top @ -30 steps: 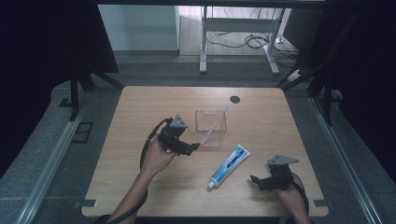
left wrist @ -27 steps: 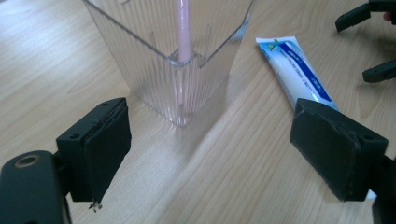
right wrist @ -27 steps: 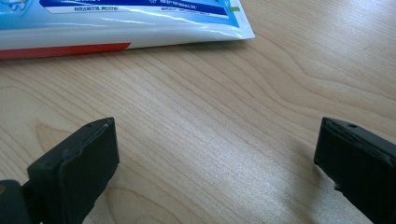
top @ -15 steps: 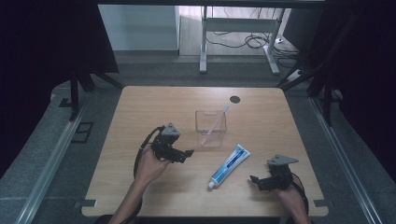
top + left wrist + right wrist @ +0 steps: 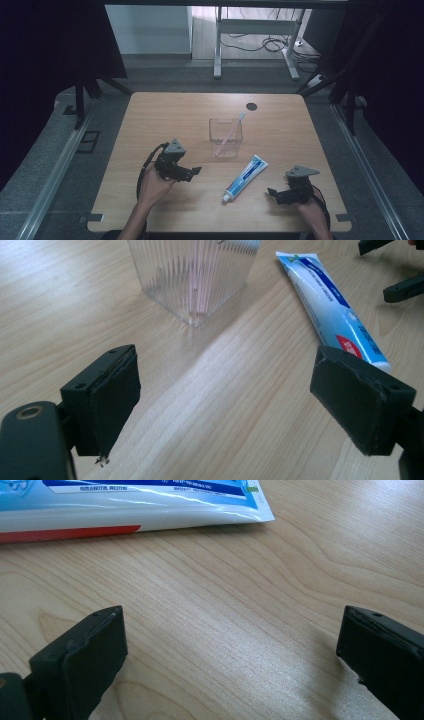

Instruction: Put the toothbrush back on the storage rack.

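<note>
- The toothpaste tube is seen lying flat on the wooden table, between the 2 grippers and just in front of the clear cup, apart from it.
- A pink toothbrush is seen standing tilted in that cup.
- The tube's long axis is set on a diagonal: cap end toward the person, crimped end up and to the right, toward the cup's right side.
- The right gripper is judged the nearer: the tube lies just ahead of its jaws, broadside across the right gripper view.
- Both jaws there are spread wide, with nothing between them.
- The left gripper is held low, aimed rightward; its jaws are likewise parted and empty, with the tube ahead to its right.
- Both hands are rested near the table's front edge.
</note>
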A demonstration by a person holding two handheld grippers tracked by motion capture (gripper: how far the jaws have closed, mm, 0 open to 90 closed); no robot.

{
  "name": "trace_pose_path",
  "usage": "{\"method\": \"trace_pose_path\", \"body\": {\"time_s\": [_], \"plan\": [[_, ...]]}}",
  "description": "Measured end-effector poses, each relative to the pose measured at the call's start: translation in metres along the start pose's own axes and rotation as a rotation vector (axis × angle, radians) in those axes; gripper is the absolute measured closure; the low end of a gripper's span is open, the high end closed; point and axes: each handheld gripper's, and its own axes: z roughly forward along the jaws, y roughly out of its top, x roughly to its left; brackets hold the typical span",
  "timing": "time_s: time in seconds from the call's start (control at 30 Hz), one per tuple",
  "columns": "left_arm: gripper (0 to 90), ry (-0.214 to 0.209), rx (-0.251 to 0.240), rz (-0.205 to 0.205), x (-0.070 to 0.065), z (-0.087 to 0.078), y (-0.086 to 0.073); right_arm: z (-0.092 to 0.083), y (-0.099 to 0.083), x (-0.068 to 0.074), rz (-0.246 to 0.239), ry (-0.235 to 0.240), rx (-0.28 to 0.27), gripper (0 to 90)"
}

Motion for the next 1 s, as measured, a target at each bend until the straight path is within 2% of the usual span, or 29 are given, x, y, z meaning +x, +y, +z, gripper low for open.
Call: {"method": "trace_pose_path", "body": {"time_s": [0.13, 0.4, 0.77, 0.93, 1.0], "plan": [[12.8, 0.016, 0.016, 0.007, -0.003, -0.001, -0.012, 0.000, 0.000, 0.000, -0.002, -0.001, -0.002, 0.0], [12.8, 0.022, 0.023, 0.007, -0.006, 0.002, -0.031, 0.000, 0.001, 0.001, -0.005, 0.000, -0.005, 0.0], [12.8, 0.046, 0.047, -0.014, -0.008, 0.004, -0.055, 0.000, 0.001, 0.002, -0.008, 0.002, -0.006, 0.0], [12.8, 0.088, 0.069, -0.011, -0.010, 0.004, -0.066, 0.000, 0.001, 0.002, -0.012, 0.003, -0.004, 0.0], [12.8, 0.117, 0.093, 0.002, -0.012, 0.005, -0.071, 0.001, 0.001, 0.003, -0.016, 0.005, -0.001, 0.0]]}}
